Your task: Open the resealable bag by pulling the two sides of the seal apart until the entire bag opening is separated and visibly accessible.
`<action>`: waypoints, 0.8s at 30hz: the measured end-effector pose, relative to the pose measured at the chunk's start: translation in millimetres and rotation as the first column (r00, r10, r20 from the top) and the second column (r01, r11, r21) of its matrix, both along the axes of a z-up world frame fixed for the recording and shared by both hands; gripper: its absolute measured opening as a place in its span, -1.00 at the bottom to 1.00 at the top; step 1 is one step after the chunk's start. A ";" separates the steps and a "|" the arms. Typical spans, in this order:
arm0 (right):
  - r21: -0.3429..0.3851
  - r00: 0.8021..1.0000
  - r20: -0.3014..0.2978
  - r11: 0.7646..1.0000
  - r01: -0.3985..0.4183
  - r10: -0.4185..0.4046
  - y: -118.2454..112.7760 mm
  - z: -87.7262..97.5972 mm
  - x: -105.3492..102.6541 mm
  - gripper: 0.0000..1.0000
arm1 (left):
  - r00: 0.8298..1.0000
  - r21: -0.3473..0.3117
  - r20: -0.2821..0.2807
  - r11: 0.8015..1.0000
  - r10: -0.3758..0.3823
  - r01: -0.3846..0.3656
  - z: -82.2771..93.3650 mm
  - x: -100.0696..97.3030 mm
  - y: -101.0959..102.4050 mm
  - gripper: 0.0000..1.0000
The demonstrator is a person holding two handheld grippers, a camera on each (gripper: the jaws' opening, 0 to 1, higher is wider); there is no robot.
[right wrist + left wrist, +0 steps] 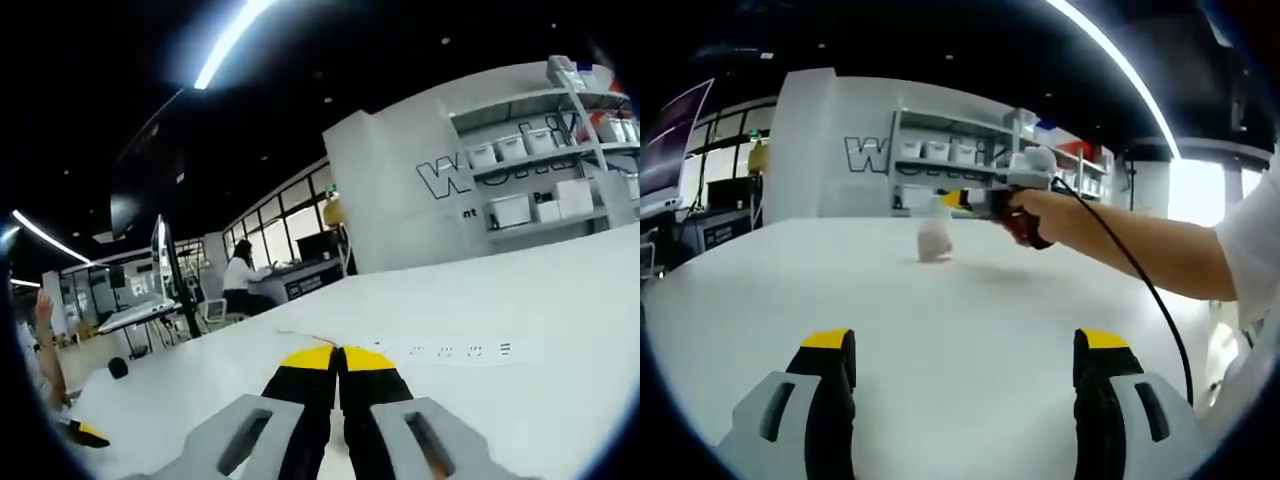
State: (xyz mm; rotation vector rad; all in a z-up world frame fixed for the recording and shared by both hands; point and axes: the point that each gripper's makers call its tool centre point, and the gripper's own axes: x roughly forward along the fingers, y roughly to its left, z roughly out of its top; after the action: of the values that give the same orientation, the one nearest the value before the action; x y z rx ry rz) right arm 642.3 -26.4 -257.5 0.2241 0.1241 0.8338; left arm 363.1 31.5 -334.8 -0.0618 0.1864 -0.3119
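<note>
White table (790, 300) stretches wide, the small pale bag (934, 240) hanging far across it from the right gripper (958, 199) (jaws pinched on its top edge), while the left gripper (965, 350), jaws wide, should reach in and clamp the opposite seal lip.

Bag (934, 240) on table (970, 330), far side; right gripper (958, 199) just above it, shelves (970, 150) behind.
</note>
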 end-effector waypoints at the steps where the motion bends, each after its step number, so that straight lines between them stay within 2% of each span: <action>1: 0.001 1.000 -0.001 1.000 -0.001 0.001 -0.2 0.0 -0.3 -1.00 | 1.000 0.000 0.000 1.000 0.000 0.000 0.0 0.0 -0.1 0.79; 6: 0.006 1.000 -0.007 1.000 -0.003 0.003 -0.5 0.2 -3.1 -1.00 | 1.000 -0.002 0.001 1.000 -0.001 0.001 0.5 0.2 -0.1 0.79; 13: 0.014 1.000 -0.004 1.000 -0.005 0.005 -3.2 -0.3 -21.0 -1.00 | 1.000 -0.007 0.004 1.000 -0.002 0.002 1.1 -0.1 -0.4 0.79; 24: 0.029 1.000 0.010 1.000 -0.009 0.009 -6.9 2.3 -32.8 -1.00 | 1.000 -0.009 0.006 1.000 -0.005 0.006 1.2 -0.2 -1.7 0.79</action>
State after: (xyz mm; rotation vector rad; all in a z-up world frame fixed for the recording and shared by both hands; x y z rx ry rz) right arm 609.5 -33.2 -255.1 0.2469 0.1039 0.8459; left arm 362.9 29.8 -333.6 -0.0693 0.1792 -0.3185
